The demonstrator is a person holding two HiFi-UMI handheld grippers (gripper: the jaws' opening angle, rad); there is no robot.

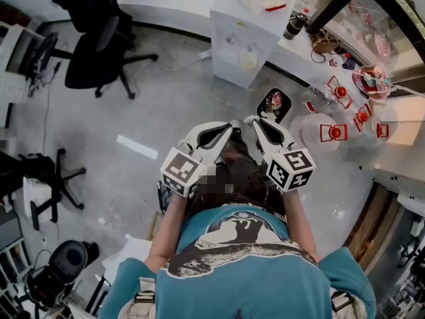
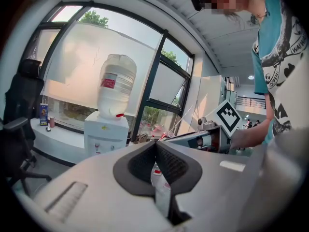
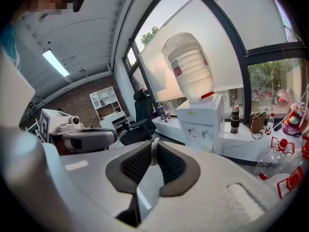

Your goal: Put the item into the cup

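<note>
Grey floor (image 1: 166, 111) fills the head view beneath the person, who holds both tools close in front of the chest. The left hand-held gripper (image 2: 155, 145) has its jaws pressed together at the tips, with nothing between the pads. The right hand-held gripper (image 3: 153, 146) has its jaws drawn all but together, and nothing that can be made out is pinched in it. Just beyond the tips, a black tray (image 1: 274, 105) lies on the floor. To the right stands the counter (image 1: 405, 155), carrying a clear bottle (image 1: 322, 98) and several red-clipped pieces (image 1: 334, 133). These lie well apart from both tools, and which of them is the item or the cup I cannot tell. Farther off stand a water dispenser (image 1: 242, 38) and a black office chair (image 1: 99, 52).
</note>
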